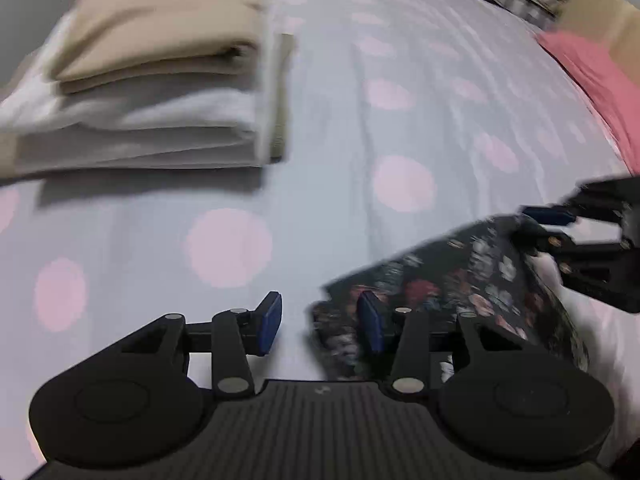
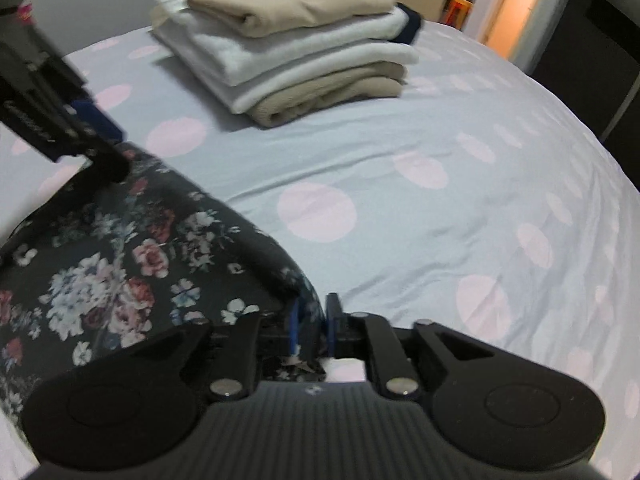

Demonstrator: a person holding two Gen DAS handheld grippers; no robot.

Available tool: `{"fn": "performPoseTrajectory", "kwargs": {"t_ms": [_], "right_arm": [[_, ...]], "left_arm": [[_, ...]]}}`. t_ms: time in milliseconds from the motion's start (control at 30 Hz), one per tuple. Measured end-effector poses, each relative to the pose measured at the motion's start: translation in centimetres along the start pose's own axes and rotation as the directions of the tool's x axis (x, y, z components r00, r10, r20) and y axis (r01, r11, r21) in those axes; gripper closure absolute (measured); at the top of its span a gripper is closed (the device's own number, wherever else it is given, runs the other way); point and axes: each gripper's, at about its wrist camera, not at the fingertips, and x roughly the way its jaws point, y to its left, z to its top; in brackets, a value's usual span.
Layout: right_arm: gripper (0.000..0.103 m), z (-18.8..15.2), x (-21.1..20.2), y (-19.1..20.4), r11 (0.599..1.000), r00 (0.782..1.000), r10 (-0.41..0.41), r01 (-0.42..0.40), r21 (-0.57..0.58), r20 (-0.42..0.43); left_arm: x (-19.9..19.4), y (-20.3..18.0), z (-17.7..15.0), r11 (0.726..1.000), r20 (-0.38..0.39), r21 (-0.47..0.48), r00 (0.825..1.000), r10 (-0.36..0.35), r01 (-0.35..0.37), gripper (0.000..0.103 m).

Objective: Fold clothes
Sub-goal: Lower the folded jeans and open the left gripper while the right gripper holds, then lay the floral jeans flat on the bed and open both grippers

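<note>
two grippers low over a polka-dot bedsheet: left gripper spread, empty, beside the floral garment; right gripper slightly parted around its edge, grip unclear; folded stack behind.

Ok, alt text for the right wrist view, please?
The right gripper has an edge of a dark floral garment between its blue pads, low over a polka-dot bedsheet. Behind sits a stack of folded clothes.

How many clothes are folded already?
Done: a stack of folded clothes sits on the bed; I can't count it exactly. In hand: the flowery garment, an edge between the right tool's pads. The left tool is open. Left: finishing that fold.
</note>
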Motion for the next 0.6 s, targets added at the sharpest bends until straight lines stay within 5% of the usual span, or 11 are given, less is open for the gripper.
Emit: {"fn": "performPoseTrajectory", "kwargs": {"t_ms": [100,233,433,600], "right_arm": [[0.076,-0.3,-0.7,-0.7,0.998,1.000,-0.029,0.029,0.048,0.009],[0.074,-0.9,-2.6,-1.4,0.988,0.995,-0.094,0.089,0.129,0.033],[0.081,-1.8,-4.5,-0.6,0.964,0.992,0.016,-0.048,0.260,0.125],[0.081,-1.9,-3.1,1.1,0.955,0.992,0.015,-0.051,0.292,0.125]], "left_arm": [[-1.4,1.6,-0.3,0.997,0.041,-0.073,0.999,0.032,-0.029,0.063],[-4.0,1.0,-2.2,0.995,0.110,-0.096,0.994,-0.024,0.034,0.063],[-4.5,-3.7,-4.6,0.996,0.176,-0.019,0.981,-0.081,0.085,0.071],[-1.0,-5.7,-4.5,1.000,0.170,0.027,0.985,0.002,-0.007,0.077]]}}
